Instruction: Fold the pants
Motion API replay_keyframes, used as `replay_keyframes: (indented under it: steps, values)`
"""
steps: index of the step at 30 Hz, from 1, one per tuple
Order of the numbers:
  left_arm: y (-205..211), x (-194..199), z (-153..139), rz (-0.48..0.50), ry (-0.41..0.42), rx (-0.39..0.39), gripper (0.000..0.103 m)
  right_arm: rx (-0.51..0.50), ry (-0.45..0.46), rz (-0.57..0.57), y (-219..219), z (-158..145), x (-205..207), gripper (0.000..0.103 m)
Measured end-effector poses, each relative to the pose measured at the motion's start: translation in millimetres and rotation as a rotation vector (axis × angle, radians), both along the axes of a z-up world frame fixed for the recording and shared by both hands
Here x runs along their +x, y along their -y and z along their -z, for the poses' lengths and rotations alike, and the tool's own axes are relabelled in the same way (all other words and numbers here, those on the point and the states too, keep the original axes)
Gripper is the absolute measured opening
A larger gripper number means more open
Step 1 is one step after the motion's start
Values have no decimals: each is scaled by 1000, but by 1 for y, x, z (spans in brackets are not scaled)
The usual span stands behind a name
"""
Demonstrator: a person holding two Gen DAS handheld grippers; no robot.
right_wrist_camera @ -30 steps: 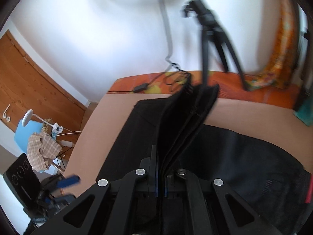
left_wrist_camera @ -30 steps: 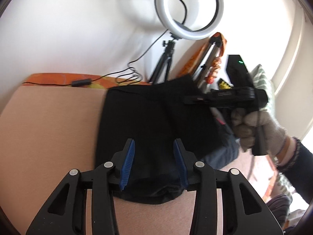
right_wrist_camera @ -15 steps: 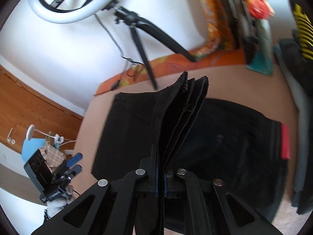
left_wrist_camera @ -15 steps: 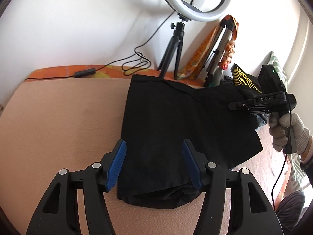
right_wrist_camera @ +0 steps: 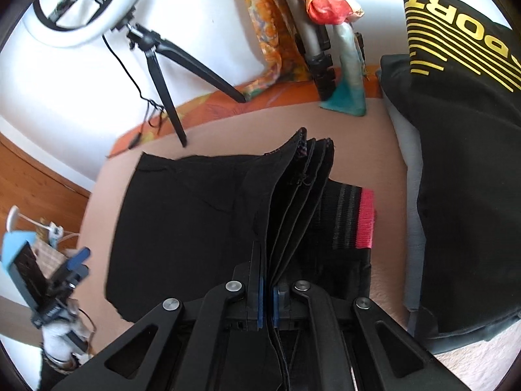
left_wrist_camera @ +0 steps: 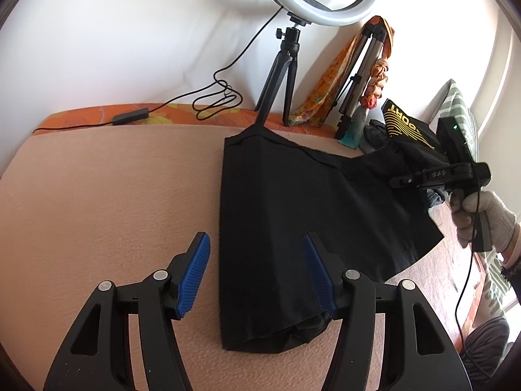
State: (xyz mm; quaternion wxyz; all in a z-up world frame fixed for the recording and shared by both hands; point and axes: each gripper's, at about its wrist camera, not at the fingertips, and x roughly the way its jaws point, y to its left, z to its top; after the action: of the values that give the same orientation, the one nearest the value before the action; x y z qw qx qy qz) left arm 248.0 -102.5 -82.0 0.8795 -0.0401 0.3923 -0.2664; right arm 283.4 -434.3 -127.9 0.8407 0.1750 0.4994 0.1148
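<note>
Blue-padded left gripper (left_wrist_camera: 255,272), jaws apart and empty, hovers over the near folded end of the black pants (left_wrist_camera: 293,215) lying on the peach bedcover (left_wrist_camera: 107,195). Farther off, the right gripper (right_wrist_camera: 267,288) clamps several stacked hems; layers could slip and splay. The pinch point is hidden by fabric.

Black pants (left_wrist_camera: 286,215), blue-padded gripper (left_wrist_camera: 255,273), peach blanket (left_wrist_camera: 107,202).
</note>
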Motion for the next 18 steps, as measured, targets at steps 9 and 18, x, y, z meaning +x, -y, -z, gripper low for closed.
replay_keyframes:
  steps: [9,18]
  values:
    - [32,-3,21,130,-51,-7,59,-198,-34,-30,-20,10,2,18]
    - [24,-4,38,134,-97,-3,58,-321,210,-41,-49,-66,-50,50]
